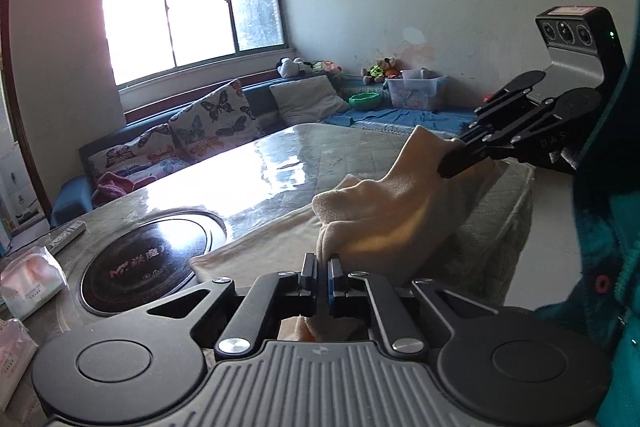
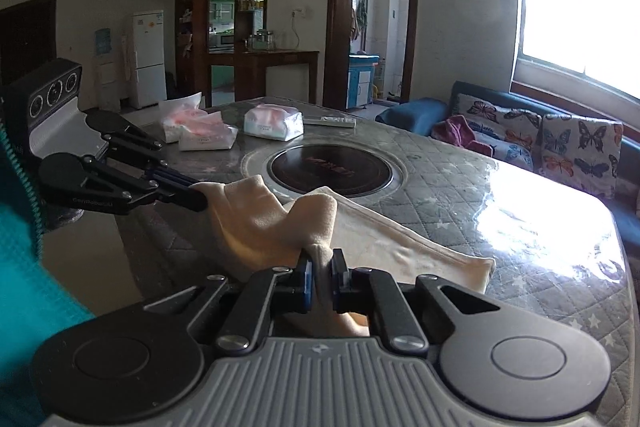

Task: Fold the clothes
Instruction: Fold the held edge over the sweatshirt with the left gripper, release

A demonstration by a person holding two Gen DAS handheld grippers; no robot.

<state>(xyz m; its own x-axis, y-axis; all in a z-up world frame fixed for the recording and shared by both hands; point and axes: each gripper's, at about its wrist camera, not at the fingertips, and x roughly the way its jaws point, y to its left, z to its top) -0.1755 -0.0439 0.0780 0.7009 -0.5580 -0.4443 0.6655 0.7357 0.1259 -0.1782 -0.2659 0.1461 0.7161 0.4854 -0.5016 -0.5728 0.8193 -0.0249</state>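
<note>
both hand-held grippers, left (image 1: 322, 269) and right (image 2: 321, 269), pinch the cream cloth (image 2: 276, 219), apparently lifted off the table (image 2: 500, 195).

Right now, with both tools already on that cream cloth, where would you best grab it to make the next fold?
Probably where it is held: the near edge. The left tool and right tool each pinch a bunched bit of the cream cloth, coming from the table's near side. The far part lies flat, so lifting that edge forward should fold it over.
</note>
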